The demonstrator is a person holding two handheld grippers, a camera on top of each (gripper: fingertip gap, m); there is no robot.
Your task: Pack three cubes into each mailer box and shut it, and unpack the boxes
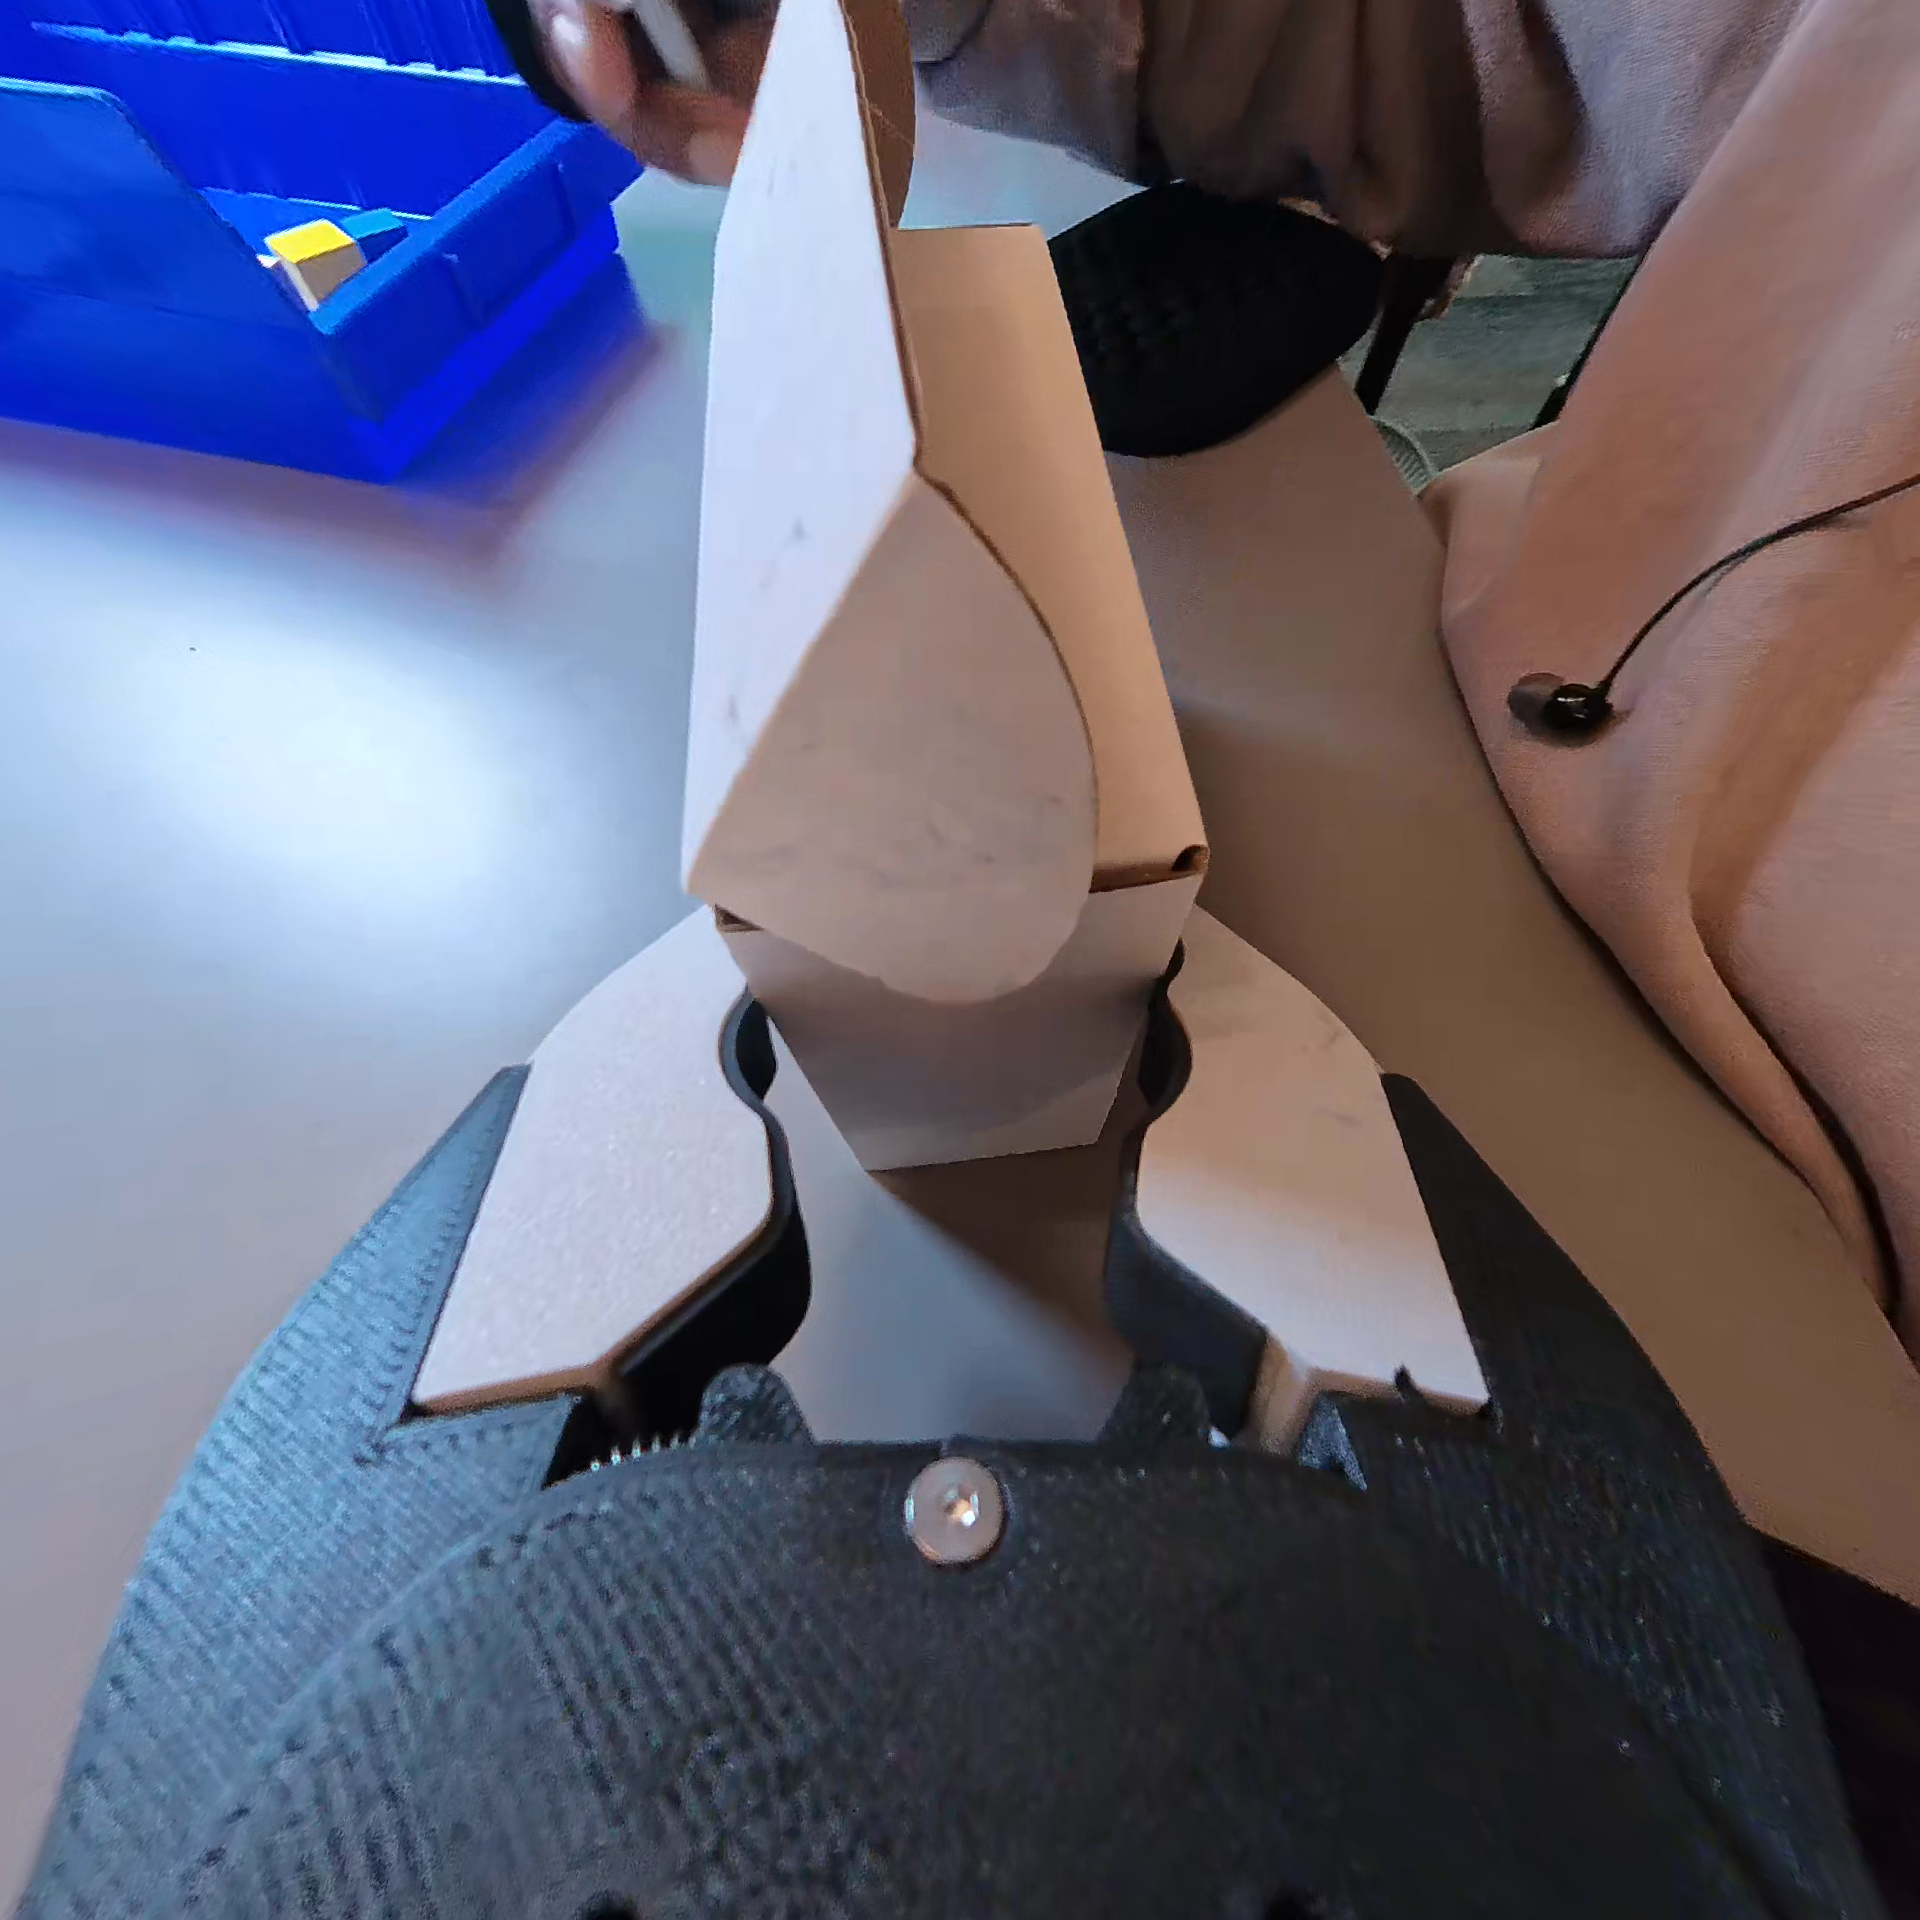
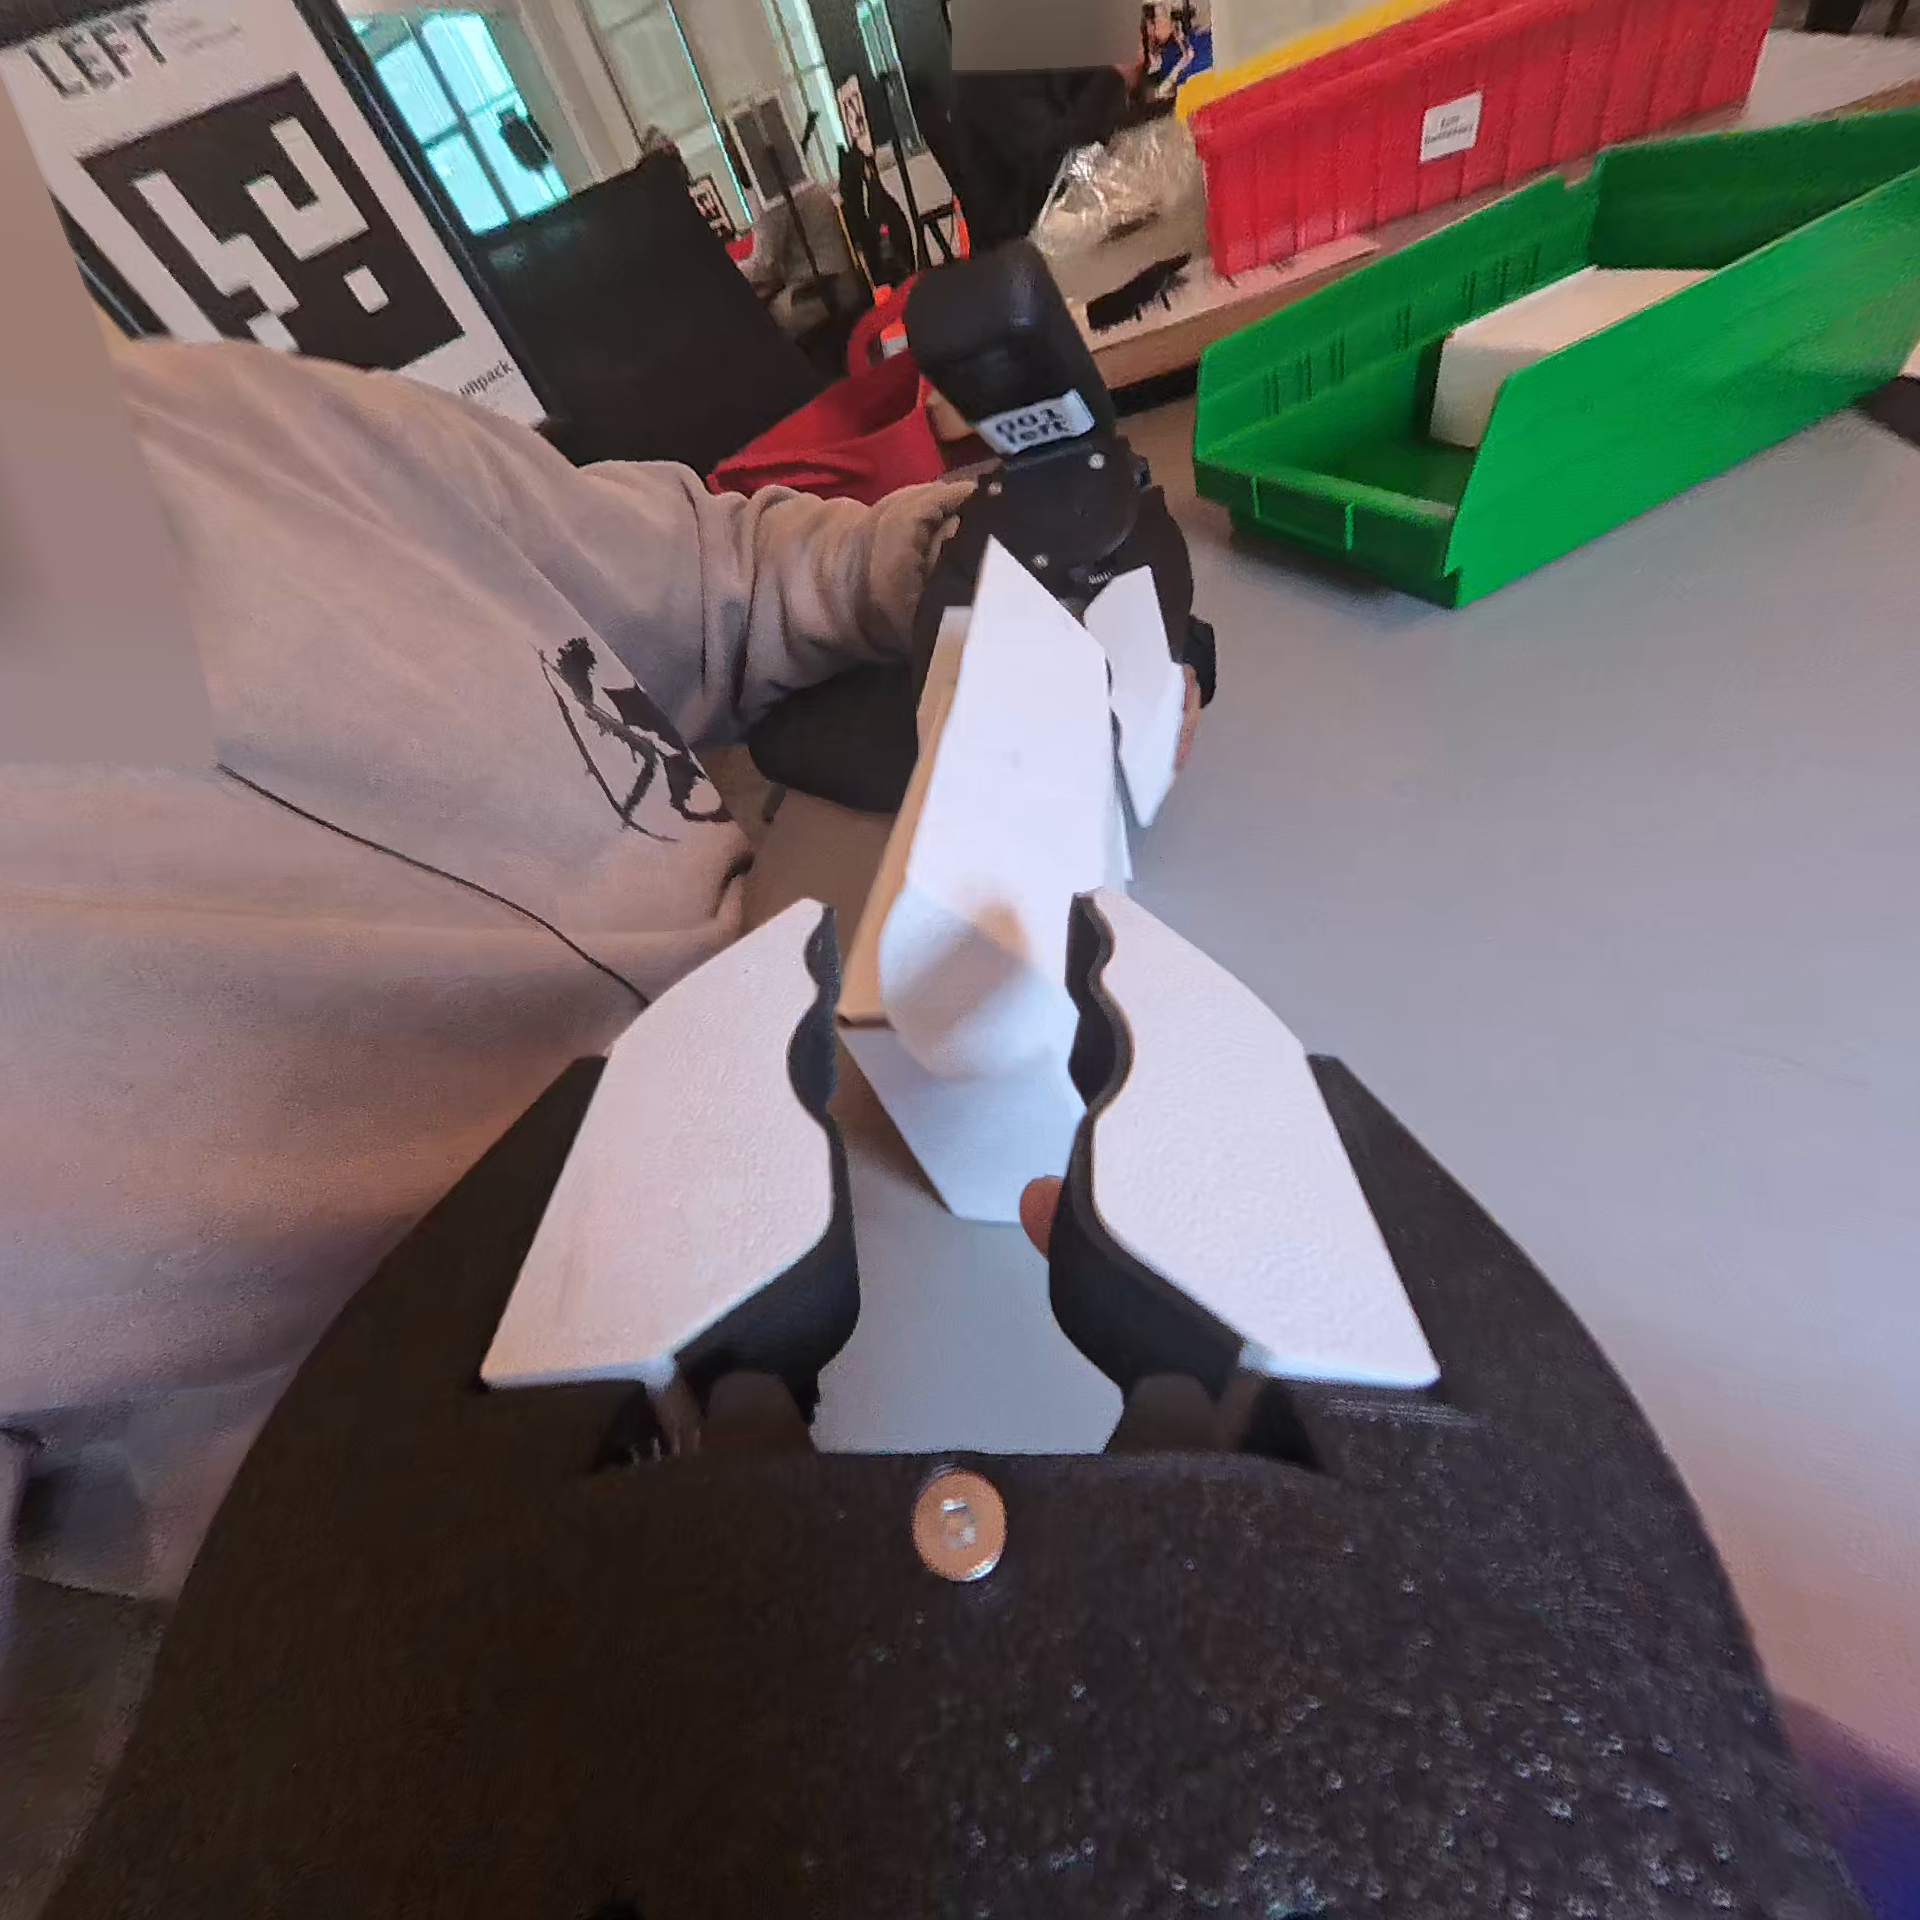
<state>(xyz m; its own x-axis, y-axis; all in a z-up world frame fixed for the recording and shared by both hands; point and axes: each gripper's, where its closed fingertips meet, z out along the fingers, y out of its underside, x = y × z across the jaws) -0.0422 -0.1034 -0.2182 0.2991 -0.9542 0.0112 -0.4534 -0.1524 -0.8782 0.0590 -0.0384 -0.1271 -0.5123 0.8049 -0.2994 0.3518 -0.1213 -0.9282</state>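
Observation:
A white cardboard mailer box (image 1: pixel 894 665) is held off the grey table between both grippers, tilted on edge with its flaps loose. My left gripper (image 1: pixel 954 1039) is shut on one end of the box. My right gripper (image 2: pixel 954 987) is shut on the other end (image 2: pixel 997 831), and the left gripper (image 2: pixel 1081 623) shows beyond it in the right wrist view. A yellow cube (image 1: pixel 312 255) and a blue cube (image 1: pixel 374 223) lie in a blue bin (image 1: pixel 436 343) at the left. The inside of the box is hidden.
A green bin (image 2: pixel 1621 416) holding a white box (image 2: pixel 1538 343) stands at the right, with a red bin (image 2: pixel 1455 135) behind it. The person's sweatshirt (image 2: pixel 364 675) fills the left of the right wrist view, close to the box. The grey table (image 2: pixel 1558 831) lies below. My right tips are roughly 30 centimeters from the yellow cube (image 1: pixel 312 255).

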